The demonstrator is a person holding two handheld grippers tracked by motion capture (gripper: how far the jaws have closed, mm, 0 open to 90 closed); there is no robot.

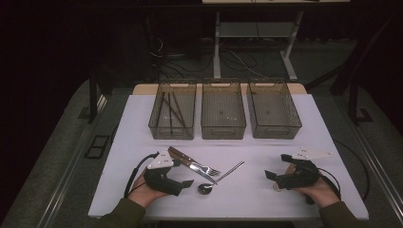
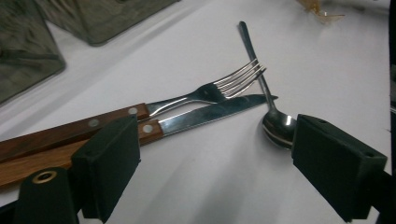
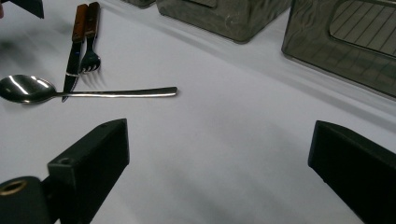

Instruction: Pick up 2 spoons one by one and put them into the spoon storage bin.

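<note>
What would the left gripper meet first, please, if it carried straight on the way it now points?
Most likely the knife blade, then the fork tines behind it. The left gripper is open over bare table, and the spoon bowl lies close by its right jaw; depth is uncertain.

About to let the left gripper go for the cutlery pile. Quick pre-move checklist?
1. Left gripper jaws open, nothing between the pads: ok.
2. Knife and fork lie side by side, touching: clean single pick not ok.
3. Spoon bowl sits at the knife tip, its handle by the fork tines: not ok for an isolated grasp.
4. Right gripper open, empty, away from the pile: ok.
5. Middle bin and right bin look empty; left bin holds dark sticks: ok.
6. Which bin the cutlery belongs in: cannot tell.
</note>
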